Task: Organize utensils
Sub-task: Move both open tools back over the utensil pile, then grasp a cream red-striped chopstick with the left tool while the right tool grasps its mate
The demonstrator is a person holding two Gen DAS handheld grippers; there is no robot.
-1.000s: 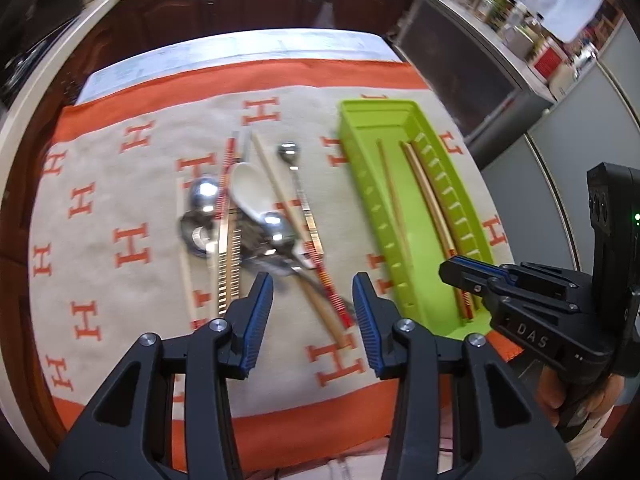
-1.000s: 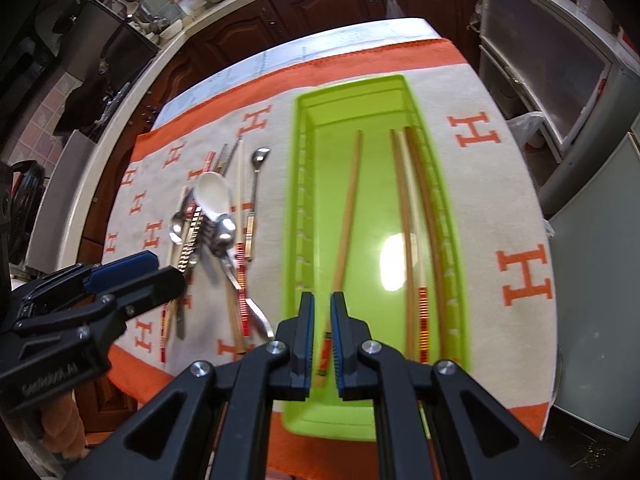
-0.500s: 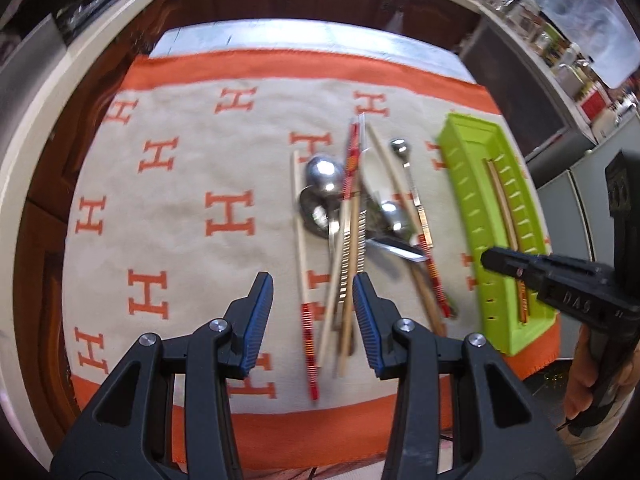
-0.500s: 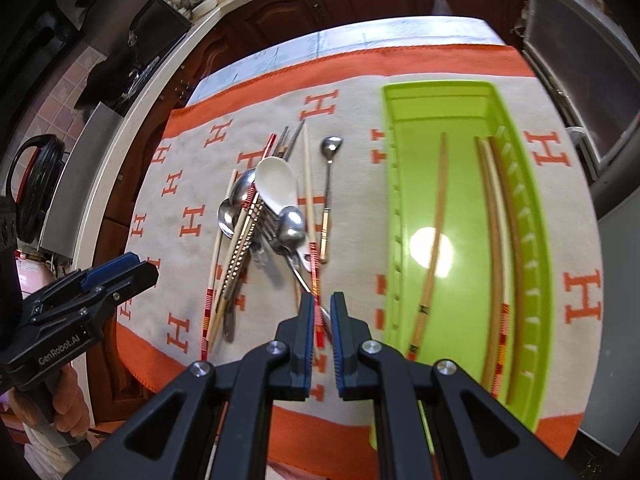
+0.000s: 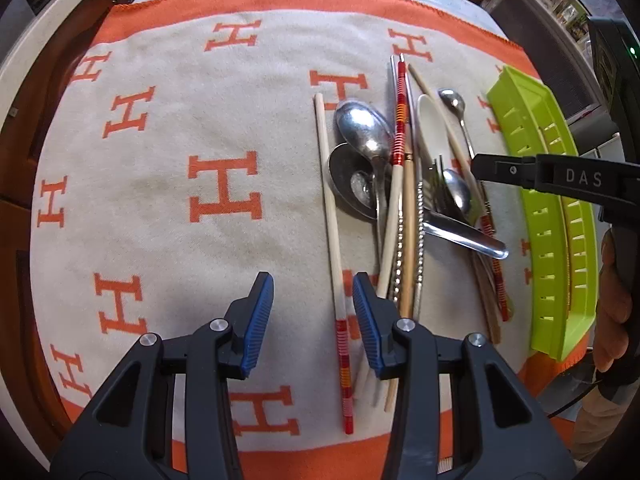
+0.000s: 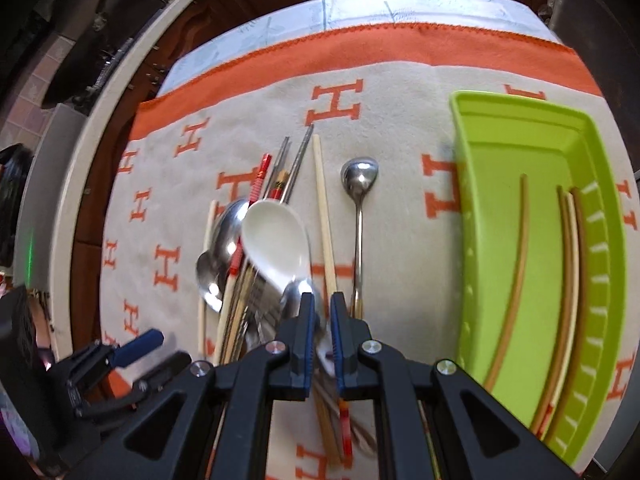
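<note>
A pile of utensils lies on the cloth: metal spoons [image 5: 364,128], a white ceramic spoon [image 6: 276,240], a fork [image 5: 436,188] and several chopsticks. My left gripper [image 5: 314,320] is open, low over the pile's left edge. A pale chopstick with a red-striped end [image 5: 334,240] runs between its fingers, close to the right pad, untouched. My right gripper [image 6: 322,332] hovers over the pile's near end, shut to a narrow slit with nothing held. The green tray [image 6: 464,200] to the right holds three chopsticks [image 6: 516,280].
The beige cloth with orange H marks [image 5: 160,200] covers the table. Its left half is bare. The right gripper's black body [image 5: 560,178] reaches in over the pile from the right, with a hand [image 5: 612,300] below it. Dark cabinets stand beyond the table.
Both grippers moved left and down. The right one left the tray and now sits over the pile. The left one came to the pale chopstick at the pile's left edge. Jaw widths unchanged.
</note>
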